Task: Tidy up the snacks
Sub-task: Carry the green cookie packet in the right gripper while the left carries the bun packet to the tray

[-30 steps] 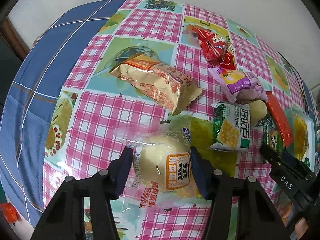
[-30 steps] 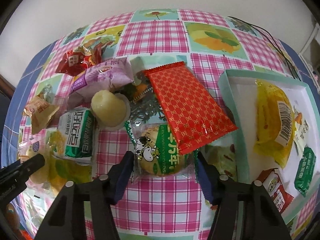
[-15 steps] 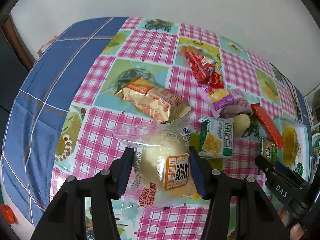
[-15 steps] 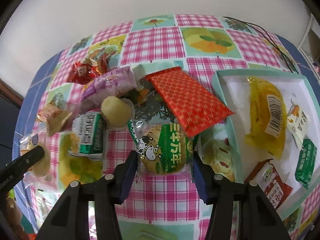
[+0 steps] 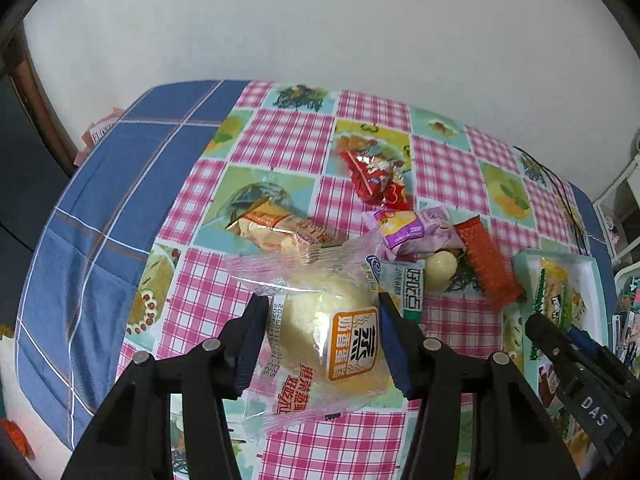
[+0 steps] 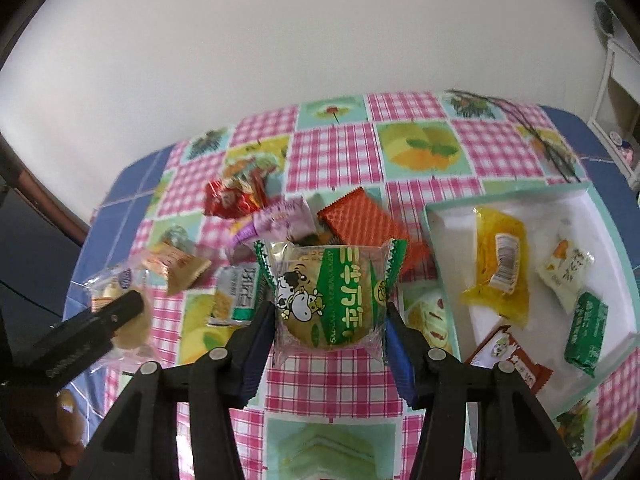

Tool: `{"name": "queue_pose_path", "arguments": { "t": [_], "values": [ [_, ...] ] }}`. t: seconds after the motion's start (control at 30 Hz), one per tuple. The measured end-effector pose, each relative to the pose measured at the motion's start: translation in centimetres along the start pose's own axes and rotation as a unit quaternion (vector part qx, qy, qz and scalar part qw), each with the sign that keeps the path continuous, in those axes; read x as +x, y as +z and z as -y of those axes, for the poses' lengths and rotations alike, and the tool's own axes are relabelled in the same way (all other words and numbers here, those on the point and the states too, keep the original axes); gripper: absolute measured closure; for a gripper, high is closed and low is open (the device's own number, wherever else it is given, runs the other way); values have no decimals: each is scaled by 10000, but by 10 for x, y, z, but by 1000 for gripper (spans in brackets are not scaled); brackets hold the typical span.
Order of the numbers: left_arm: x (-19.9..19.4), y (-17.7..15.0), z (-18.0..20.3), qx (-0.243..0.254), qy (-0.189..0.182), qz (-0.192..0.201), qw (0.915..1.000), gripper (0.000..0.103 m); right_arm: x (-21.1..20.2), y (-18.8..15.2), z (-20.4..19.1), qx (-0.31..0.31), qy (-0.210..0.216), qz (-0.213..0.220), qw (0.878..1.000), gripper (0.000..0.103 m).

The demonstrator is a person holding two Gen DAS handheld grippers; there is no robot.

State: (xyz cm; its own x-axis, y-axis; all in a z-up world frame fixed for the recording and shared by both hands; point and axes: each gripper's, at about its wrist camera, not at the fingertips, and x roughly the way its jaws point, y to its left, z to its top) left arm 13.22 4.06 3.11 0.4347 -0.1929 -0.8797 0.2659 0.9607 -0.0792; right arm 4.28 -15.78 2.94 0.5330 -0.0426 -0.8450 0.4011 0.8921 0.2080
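My left gripper (image 5: 322,312) is shut on a clear-wrapped steamed cake (image 5: 332,328) with an orange label, held above the table. My right gripper (image 6: 330,312) is shut on a green-and-clear cow cake pack (image 6: 332,300), also lifted. A white tray with a teal rim (image 6: 430,232) lies at the right and holds a yellow pack (image 6: 498,264), a small white pack (image 6: 564,268), a green pack (image 6: 586,328) and a brown pack (image 6: 510,356). The tray also shows in the left wrist view (image 5: 520,258).
Loose snacks lie on the checked tablecloth: a red wafer pack (image 6: 360,216), a purple pack (image 6: 280,220), a red candy bag (image 6: 232,196), a tan pack (image 6: 178,260), a green-and-white cracker pack (image 6: 236,296) and a round jelly (image 5: 440,268). A white wall stands behind.
Both grippers have risen from the table with their packs. The cow cake pack has come off the pile and the steamed cake off the cloth.
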Motion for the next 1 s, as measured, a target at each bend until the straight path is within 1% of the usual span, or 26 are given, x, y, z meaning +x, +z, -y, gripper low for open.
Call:
{"name": "queue_pose_path", "arguments": {
  "t": [0.17, 0.33, 0.5, 0.67, 0.77, 1.0],
  "values": [
    [-6, -1, 7, 17, 27, 86, 10000, 47, -11, 4, 4, 37, 118, 118, 9999, 47],
    [-7, -4, 18, 26, 38, 60, 10000, 47, -15, 4, 19, 126, 181, 106, 9997, 47],
    [-5, -7, 36, 111, -17, 26, 9999, 47, -17, 3, 38, 261, 155, 76, 9995, 47],
    [-2, -11, 59, 219, -139, -68, 9996, 47, -19, 4, 62, 457, 56, 72, 9989, 47],
    [1, -15, 78, 323, -234, -128, 9991, 47, -21, 4, 83, 632, -61, 65, 9980, 47],
    [6, -28, 130, 724, -458, -256, 9960, 47, -24, 2, 134, 1039, -321, 65, 9940, 47]
  ]
}}
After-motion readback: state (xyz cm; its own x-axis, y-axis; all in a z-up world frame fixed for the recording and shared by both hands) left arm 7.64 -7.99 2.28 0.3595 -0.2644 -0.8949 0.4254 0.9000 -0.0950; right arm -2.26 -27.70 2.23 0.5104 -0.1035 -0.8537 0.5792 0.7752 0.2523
